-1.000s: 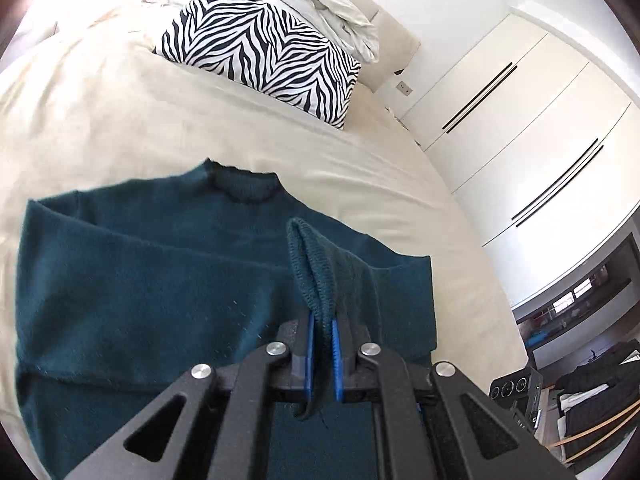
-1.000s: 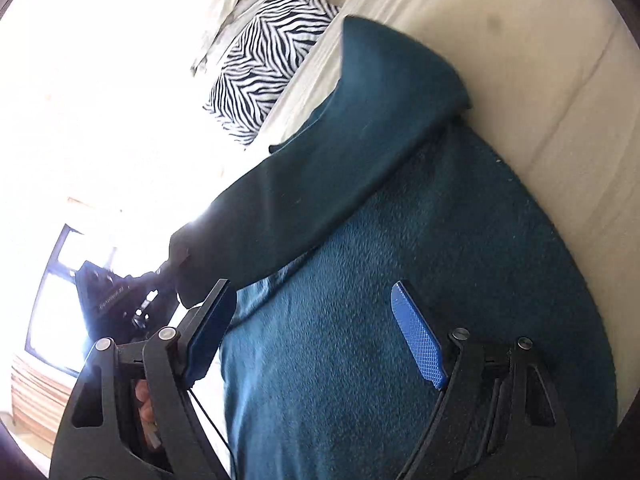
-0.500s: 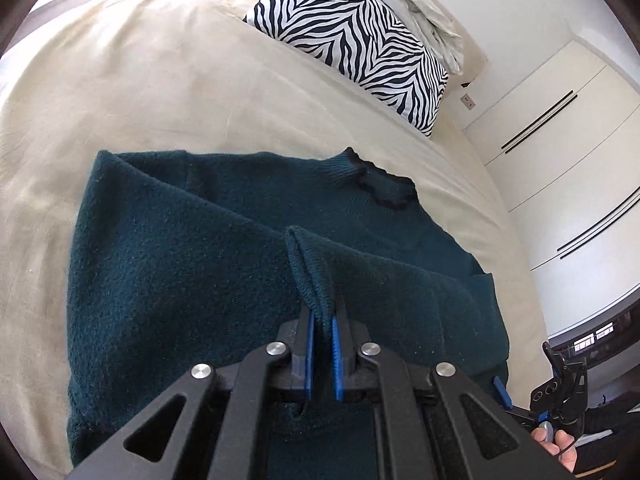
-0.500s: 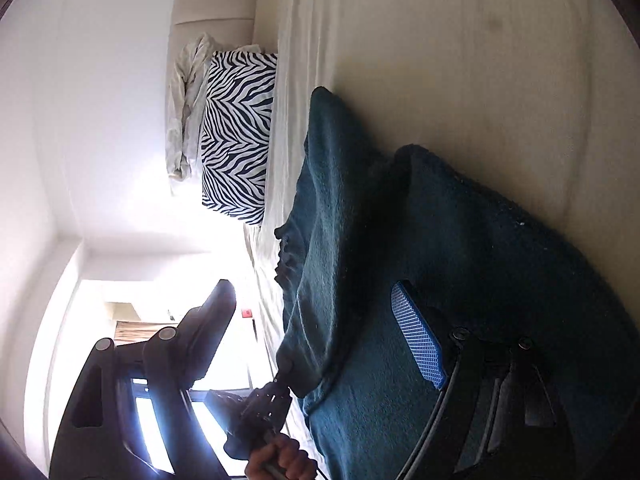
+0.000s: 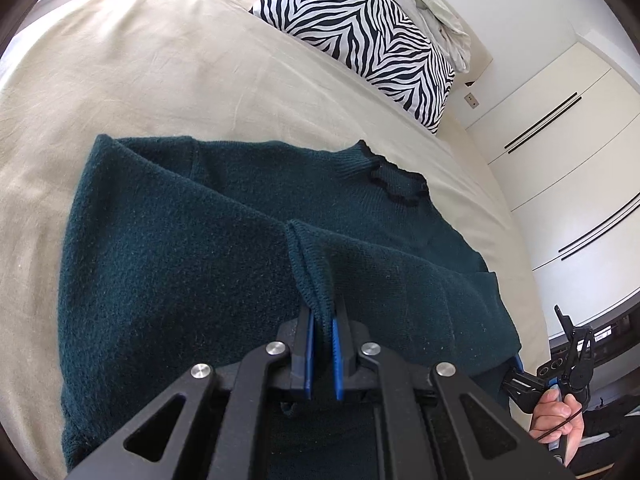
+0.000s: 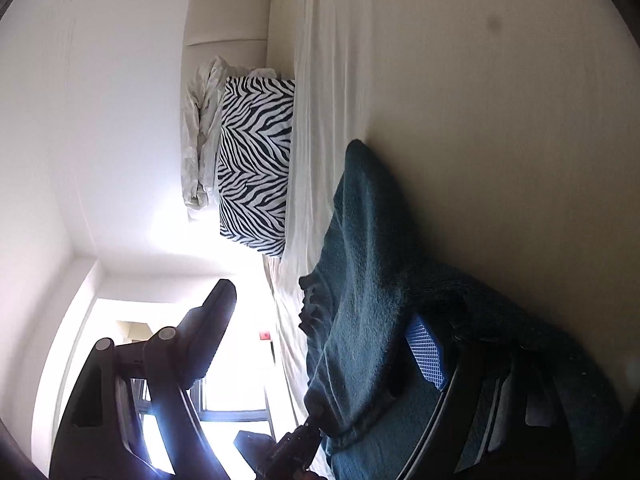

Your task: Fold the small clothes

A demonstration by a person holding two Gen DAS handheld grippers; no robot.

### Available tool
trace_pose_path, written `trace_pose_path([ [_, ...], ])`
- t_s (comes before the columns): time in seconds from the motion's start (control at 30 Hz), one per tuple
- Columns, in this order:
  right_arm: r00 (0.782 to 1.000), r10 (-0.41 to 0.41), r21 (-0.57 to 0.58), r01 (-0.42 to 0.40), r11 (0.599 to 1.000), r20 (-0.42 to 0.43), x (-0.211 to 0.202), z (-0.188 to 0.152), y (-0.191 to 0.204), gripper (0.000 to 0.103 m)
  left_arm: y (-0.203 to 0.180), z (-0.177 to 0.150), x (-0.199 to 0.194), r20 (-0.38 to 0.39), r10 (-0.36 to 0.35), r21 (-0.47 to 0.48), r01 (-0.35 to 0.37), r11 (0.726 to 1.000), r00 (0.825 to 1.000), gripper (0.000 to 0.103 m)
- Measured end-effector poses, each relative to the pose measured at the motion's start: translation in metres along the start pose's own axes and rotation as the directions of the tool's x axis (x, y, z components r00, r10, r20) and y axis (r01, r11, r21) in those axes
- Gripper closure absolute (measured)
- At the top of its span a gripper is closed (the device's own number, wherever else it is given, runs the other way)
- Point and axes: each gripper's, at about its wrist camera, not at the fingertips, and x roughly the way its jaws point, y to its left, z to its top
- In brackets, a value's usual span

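Note:
A dark teal knitted sweater (image 5: 180, 264) lies on a beige bed (image 5: 160, 80), neck opening toward the far right. My left gripper (image 5: 320, 320) is shut on the ribbed cuff of its sleeve (image 5: 310, 268), holding the sleeve across the body. My right gripper (image 6: 332, 320) is open, rolled on its side at the sweater's (image 6: 360, 280) edge, one blue pad (image 6: 426, 354) against the knit, the other finger in the air. It also shows in the left wrist view (image 5: 560, 364), held by a hand at the sweater's right edge.
A zebra-print pillow (image 5: 360, 36) and crumpled white bedding (image 5: 432, 4) lie at the head of the bed. White wardrobe doors (image 5: 560, 152) stand to the right. A bright window (image 6: 224, 392) lies beyond the bed's far side.
My left gripper has carried the sleeve cuff across the sweater's body. My right gripper has rolled sideways and dropped to the sweater's edge, staying open.

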Motion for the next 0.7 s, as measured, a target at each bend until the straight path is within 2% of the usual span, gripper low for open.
trace_pose_path([
  [0.17, 0.996, 0.055, 0.053, -0.059, 0.997, 0.071, -0.021, 0.005, -0.017, 0.033, -0.002, -0.002, 0.005, -0.007, -0.002, 0.008, 0.002, 1.000, 1.000, 0.095],
  [0.27, 0.992, 0.080, 0.081, -0.089, 0.993, 0.102, -0.024, 0.007, -0.026, 0.035, -0.006, -0.002, 0.006, -0.011, -0.002, 0.022, 0.002, 1.000, 1.000, 0.094],
  [0.4, 0.990, 0.083, 0.076, -0.092, 0.993, 0.113, -0.027, 0.007, -0.033, 0.042, -0.004, -0.002, 0.008, -0.013, -0.011, 0.023, 0.011, 1.000, 1.000, 0.094],
  [0.47, 0.990, 0.083, 0.084, -0.093, 0.992, 0.114, -0.030, 0.007, -0.040, 0.053, -0.001, -0.003, 0.009, -0.015, -0.015, 0.026, 0.016, 1.000, 1.000, 0.091],
  [0.57, 0.989, 0.089, 0.093, -0.100, 0.991, 0.117, -0.031, 0.007, -0.052, 0.063, 0.005, -0.003, 0.010, -0.010, -0.026, 0.020, 0.026, 0.999, 1.000, 0.088],
  [0.7, 0.993, 0.057, 0.032, -0.060, 0.998, 0.106, -0.028, 0.002, -0.043, 0.062, 0.009, -0.004, 0.015, -0.006, -0.040, 0.026, 0.040, 0.999, 0.999, 0.087],
])
